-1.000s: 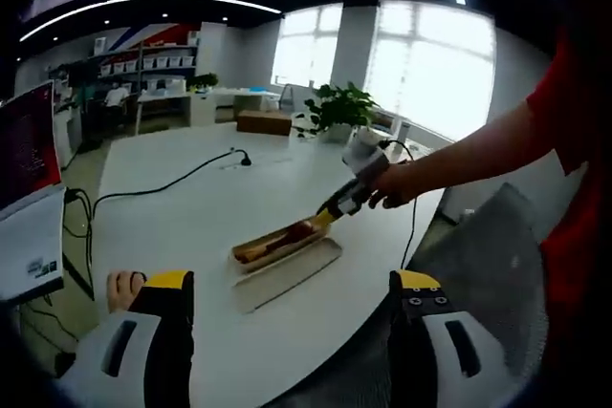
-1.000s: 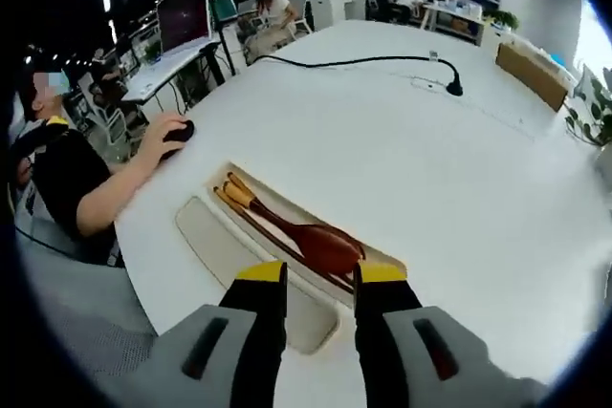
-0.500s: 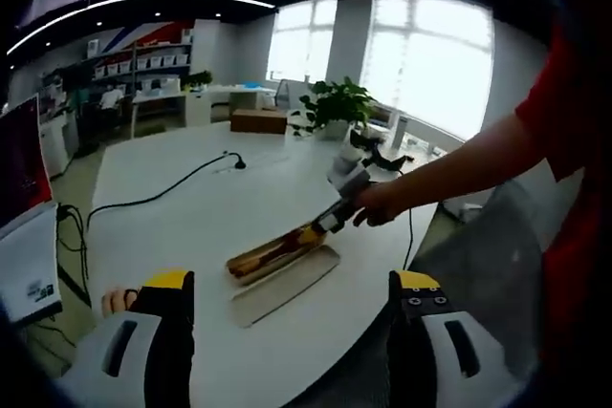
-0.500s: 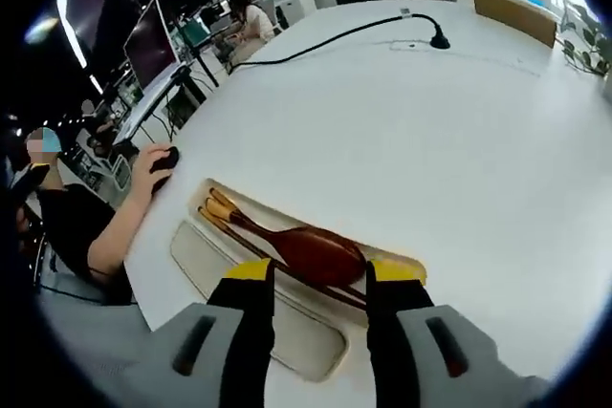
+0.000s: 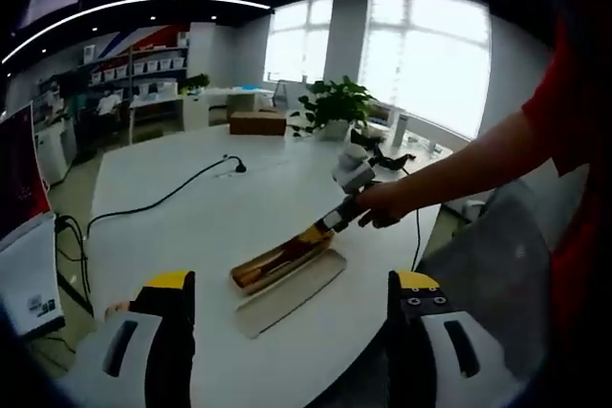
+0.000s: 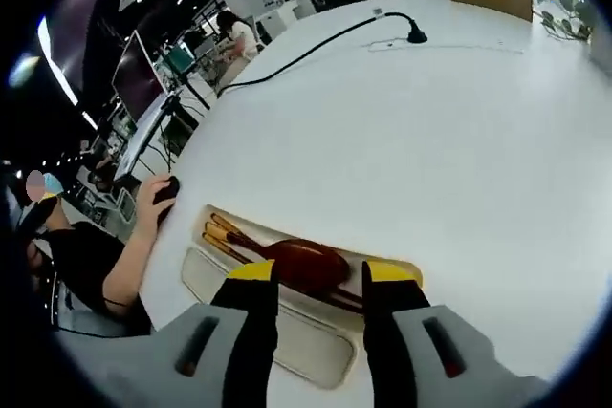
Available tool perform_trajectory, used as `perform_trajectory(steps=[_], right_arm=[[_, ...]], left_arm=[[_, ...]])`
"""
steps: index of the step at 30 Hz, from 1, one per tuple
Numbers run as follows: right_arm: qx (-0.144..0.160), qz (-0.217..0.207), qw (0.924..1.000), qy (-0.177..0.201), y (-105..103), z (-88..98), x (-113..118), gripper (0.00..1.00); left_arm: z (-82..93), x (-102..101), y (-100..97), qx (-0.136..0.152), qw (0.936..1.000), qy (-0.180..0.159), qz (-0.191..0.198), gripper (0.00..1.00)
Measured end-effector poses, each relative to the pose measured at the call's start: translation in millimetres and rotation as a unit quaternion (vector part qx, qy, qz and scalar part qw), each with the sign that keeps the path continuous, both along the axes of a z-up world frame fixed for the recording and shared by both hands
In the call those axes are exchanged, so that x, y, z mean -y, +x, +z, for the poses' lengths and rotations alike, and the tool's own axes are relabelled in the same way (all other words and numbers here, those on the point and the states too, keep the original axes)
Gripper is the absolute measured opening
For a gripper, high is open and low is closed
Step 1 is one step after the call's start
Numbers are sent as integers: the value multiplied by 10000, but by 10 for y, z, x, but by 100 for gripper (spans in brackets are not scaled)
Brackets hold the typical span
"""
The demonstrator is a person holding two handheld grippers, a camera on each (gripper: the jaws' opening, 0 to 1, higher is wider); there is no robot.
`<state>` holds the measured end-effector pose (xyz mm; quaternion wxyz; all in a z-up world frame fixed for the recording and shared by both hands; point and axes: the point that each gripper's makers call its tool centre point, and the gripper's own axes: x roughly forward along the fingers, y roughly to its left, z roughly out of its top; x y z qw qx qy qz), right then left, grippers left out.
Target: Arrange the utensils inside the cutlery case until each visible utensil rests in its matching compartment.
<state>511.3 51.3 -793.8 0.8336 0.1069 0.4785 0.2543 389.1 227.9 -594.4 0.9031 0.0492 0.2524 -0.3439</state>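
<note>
On the white desk [image 6: 449, 140], the right gripper [image 6: 318, 276] hovers over the cutlery case [image 6: 287, 255], jaws released above the wooden spoon [image 6: 301, 263]; left gripper [image 5: 287, 286] jaws released, well apart.

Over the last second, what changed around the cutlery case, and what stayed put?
The right gripper eased forward over the cutlery case, its open jaws now straddling the wooden spoon's bowl; nothing gripped. The left gripper stayed back, open. Spoon, chopsticks, case and its lid lie unmoved on the white table.
</note>
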Motion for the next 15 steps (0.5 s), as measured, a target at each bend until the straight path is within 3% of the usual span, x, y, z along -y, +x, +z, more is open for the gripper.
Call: perform_trajectory(steps=[2,3,4,6,10,11,15], right_arm=[[-281,36,9995,152,-109,-19,-64,30],[-148,59,9999,39,-93,-26,-40,24],[-70,143,9998,-90,-88,-39,-2,25],[-225,2,9997,67,-114,-17,-26,22],[-475,-253,9969,567,-160,100,-46,17],[-392,-260,9965,686,-152,147,-47,16],[-500,-313,9963,628,-191,152,8,15]], left_arm=[[41,16,-1,46,10000,-37,-9,85],[43,15,-1,53,10000,-35,1,85],[42,13,-2,56,10000,-31,6,85],[27,6,-11,26,10000,-14,19,85],[-8,-3,-47,-11,10000,-12,51,84],[-12,-4,-50,-14,10000,-9,53,84],[-33,-1,-57,-32,10000,-6,72,84]])
